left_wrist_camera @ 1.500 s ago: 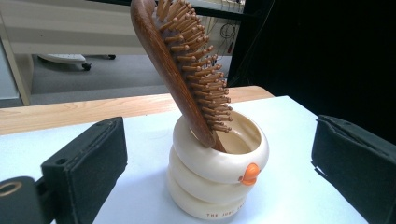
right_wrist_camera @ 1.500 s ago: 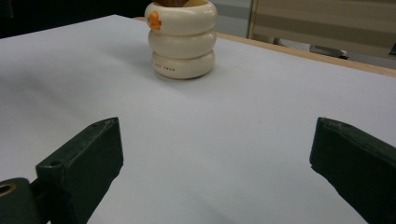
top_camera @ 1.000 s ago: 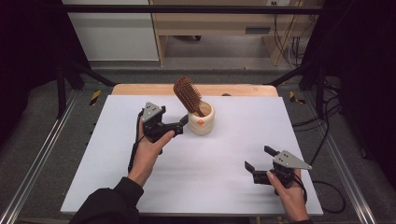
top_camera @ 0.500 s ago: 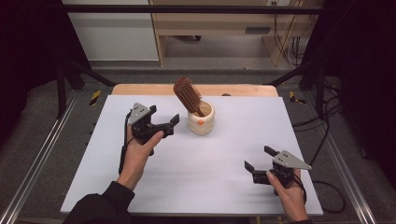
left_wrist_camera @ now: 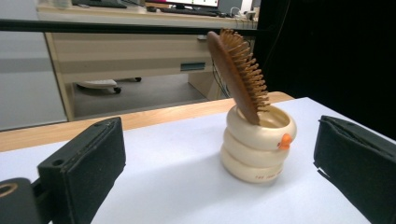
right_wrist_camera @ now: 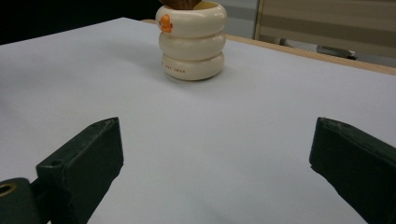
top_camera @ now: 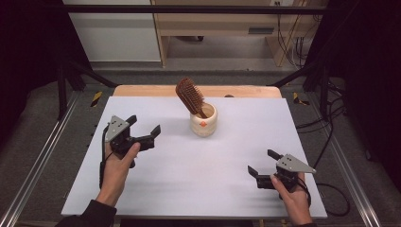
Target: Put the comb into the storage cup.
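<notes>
A cream ribbed cup point(top_camera: 204, 121) stands at the back middle of the white table, with a brown wooden hairbrush point(top_camera: 190, 96) leaning in it, bristle head up. In the left gripper view the cup point(left_wrist_camera: 257, 145) and brush point(left_wrist_camera: 237, 73) sit ahead between the jaws, well apart from them. My left gripper point(top_camera: 143, 126) hovers open to the left of the cup, holding nothing. My right gripper point(top_camera: 263, 162) rests open near the front right of the table, empty. The right gripper view has the cup point(right_wrist_camera: 192, 39) far ahead at the top.
The white table top point(top_camera: 198, 161) lies over a wooden board point(top_camera: 142, 90) that shows along the back edge. Metal rails point(top_camera: 38, 161) run along both sides. A desk and cables stand on the floor beyond the table.
My left gripper has drawn back to the left and toward the front, away from the cup. The right gripper, cup and brush have not moved.
</notes>
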### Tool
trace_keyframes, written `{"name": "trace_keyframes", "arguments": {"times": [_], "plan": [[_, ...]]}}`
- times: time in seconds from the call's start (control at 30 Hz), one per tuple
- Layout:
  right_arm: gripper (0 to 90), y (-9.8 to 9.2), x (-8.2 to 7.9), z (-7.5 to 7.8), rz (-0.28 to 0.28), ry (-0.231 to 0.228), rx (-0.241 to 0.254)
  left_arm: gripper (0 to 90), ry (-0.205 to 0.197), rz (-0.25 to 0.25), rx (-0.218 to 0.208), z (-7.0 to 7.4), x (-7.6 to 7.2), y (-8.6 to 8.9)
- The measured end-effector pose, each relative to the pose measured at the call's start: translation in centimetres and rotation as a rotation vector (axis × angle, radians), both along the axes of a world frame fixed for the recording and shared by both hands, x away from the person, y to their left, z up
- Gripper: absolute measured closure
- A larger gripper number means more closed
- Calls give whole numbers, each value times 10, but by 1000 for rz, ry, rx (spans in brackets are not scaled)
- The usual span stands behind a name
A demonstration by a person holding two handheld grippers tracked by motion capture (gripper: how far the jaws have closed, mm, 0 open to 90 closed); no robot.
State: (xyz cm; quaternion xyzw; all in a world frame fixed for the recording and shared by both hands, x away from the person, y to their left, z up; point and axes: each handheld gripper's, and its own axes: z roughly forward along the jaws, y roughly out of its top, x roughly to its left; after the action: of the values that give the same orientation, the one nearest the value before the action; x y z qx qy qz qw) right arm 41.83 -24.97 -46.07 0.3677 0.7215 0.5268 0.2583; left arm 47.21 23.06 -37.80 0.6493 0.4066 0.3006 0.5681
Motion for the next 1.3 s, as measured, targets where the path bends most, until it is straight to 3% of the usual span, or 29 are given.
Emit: {"name": "trace_keyframes", "arguments": {"times": [0.17, 0.27, 0.67, 0.97, 1.3], "plan": [[35, -1, -1, 0, 5, -1, 7, 19, -22, 11, 3, 0, -13, 22], [38, 0, -1, 0, 8, 1, 3, 17, -36, 21, 29, -2, -21, 35], [40, 2, -4, -1, 27, 3, -8, 17, -43, 61, 50, -12, -42, 78], [40, 1, -4, -1, 27, 4, -4, 18, -47, 74, 80, -27, -50, 95], [40, 0, -5, -1, 29, 2, -5, 19, -24, 76, 71, -46, -53, 100]]}}
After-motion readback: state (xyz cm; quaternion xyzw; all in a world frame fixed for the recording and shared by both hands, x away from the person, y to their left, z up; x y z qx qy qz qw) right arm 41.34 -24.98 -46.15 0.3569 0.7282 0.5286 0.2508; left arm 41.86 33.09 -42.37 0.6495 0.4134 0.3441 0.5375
